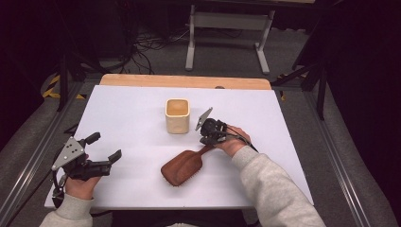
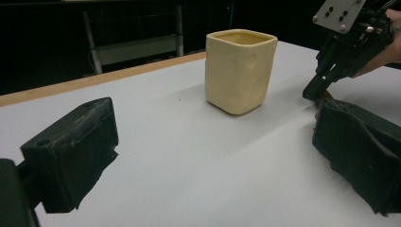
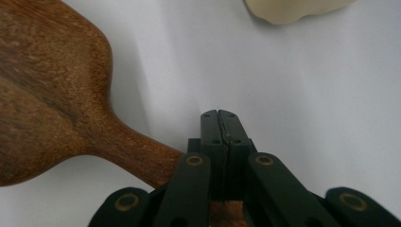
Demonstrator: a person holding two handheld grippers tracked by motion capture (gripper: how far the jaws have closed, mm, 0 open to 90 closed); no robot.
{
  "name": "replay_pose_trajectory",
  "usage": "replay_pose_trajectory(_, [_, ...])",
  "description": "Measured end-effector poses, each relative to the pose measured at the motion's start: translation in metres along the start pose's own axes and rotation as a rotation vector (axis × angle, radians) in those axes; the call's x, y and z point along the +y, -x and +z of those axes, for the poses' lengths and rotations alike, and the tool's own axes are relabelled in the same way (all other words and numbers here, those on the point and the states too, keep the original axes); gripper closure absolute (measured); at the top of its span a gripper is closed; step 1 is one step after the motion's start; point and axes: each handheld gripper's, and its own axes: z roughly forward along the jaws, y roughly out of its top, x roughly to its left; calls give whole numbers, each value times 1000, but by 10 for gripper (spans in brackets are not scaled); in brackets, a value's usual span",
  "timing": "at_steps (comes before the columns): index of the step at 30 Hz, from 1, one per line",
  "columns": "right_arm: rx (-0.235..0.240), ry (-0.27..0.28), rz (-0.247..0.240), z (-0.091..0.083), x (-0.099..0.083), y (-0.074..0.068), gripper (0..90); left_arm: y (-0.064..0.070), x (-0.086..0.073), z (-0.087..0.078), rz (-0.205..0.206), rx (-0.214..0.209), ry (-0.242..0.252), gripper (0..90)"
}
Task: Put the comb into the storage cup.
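- While the left claw (image 1: pixel 105 147) hovers low over the near-left of the white tabletop (image 1: pixel 132 123), its 2 jaws are spread wide with nothing between them, held up by the person's left hand (image 1: pixel 81 185).
- From the left gripper view, the same claw (image 2: pixel 213 156) frames bare tabletop (image 2: pixel 189 161) between its padded fingers (image 2: pixel 71 151), and they point toward the cup.
- Moving right, the cream cup (image 1: pixel 177 115) stands upright near the middle of the tabletop, square-mouthed with rounded corners, well apart from the left claw; in the left gripper view the cup (image 2: pixel 240 71) sits just beyond the open jaws.
- Next, the wooden hairbrush (image 1: pixel 183 167) lies flat on the tabletop, in front of the cup and apart from it, paddle head toward the near edge, handle angled up to the right.
- Over to the right claw (image 1: pixel 206 141): it comes down on the end of the brush handle, with the right hand (image 1: pixel 232 142) behind it and a grey sleeve (image 1: pixel 272 189) trailing to the bottom edge.
- In the right gripper view, the right claw (image 3: pixel 220 124) has its jaws pressed together, and the hairbrush (image 3: pixel 52 94) handle runs in under the claw body, so whether it pinches the handle I cannot tell.
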Motion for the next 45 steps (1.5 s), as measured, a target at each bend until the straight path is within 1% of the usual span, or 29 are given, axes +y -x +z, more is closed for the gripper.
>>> replay_pose_trajectory(2, [6, -9, 1, -1, -1, -1, 900, 0, 0, 1, -1, -1, -2, 20])
replay_pose_trajectory(3, [5, -13, 13, -1, -2, -2, 900, 0, 0, 2, 0, -2, -4, 20])
replay_pose_trajectory(4, [5, -13, 13, -1, -2, -2, 900, 0, 0, 2, 0, -2, -4, 20])
replay_pose_trajectory(5, [18, -28, 7, -2, -3, -3, 900, 1, 0, 2, 3, -3, -3, 20])
replay_pose_trajectory(7, [23, -38, 5, -3, -4, -5, 900, 1, 0, 3, 4, -6, -5, 20])
replay_pose_trajectory(9, [26, -40, 3, -4, -4, -6, 900, 1, 0, 3, 4, -6, -3, 20])
replay_pose_trajectory(10, [35, -43, 2, -5, -5, -8, 900, 1, 0, 3, 3, -6, -4, 20])
replay_pose_trajectory(12, [37, -45, 4, -6, -6, -9, 900, 1, 0, 3, 3, -5, -5, 20])
replay_pose_trajectory(17, [49, -67, -12, -8, -10, -13, 900, 1, 0, 3, 3, -7, -7, 20])
replay_pose_trajectory(21, [65, -76, 0, -10, -12, -17, 900, 1, 0, 3, 2, -8, -8, 20])
replay_pose_trajectory(23, [68, -77, -2, -11, -13, -19, 900, 1, 0, 3, 1, -8, -8, 20])
replay_pose_trajectory(25, [67, -78, -16, -11, -15, -20, 900, 1, 0, 3, 1, -8, -8, 20])
replay_pose_trajectory(26, [75, -77, -9, -12, -15, -21, 900, 1, 0, 3, 2, -8, -9, 20])
replay_pose_trajectory(34, [99, -77, -13, -14, -21, -30, 900, 2, 0, 4, 2, -7, -7, 20])
replay_pose_trajectory(35, [99, -78, -18, -14, -22, -30, 900, 2, 0, 4, 3, -6, -7, 20])
replay_pose_trajectory(37, [100, -82, -14, -15, -22, -32, 900, 2, 0, 4, 1, -7, -8, 20])
replay_pose_trajectory(39, [106, -78, -24, -16, -23, -34, 900, 2, 0, 4, -1, -6, -6, 20])
replay_pose_trajectory(43, [106, -82, -22, -17, -24, -36, 900, 2, -1, 4, 1, -5, -8, 20])
replay_pose_trajectory(44, [112, -83, -23, -17, -25, -37, 900, 2, -1, 4, 0, -5, -8, 20])
replay_pose_trajectory(45, [113, -76, -27, -17, -25, -37, 900, 2, -1, 4, 1, -5, -8, 20])
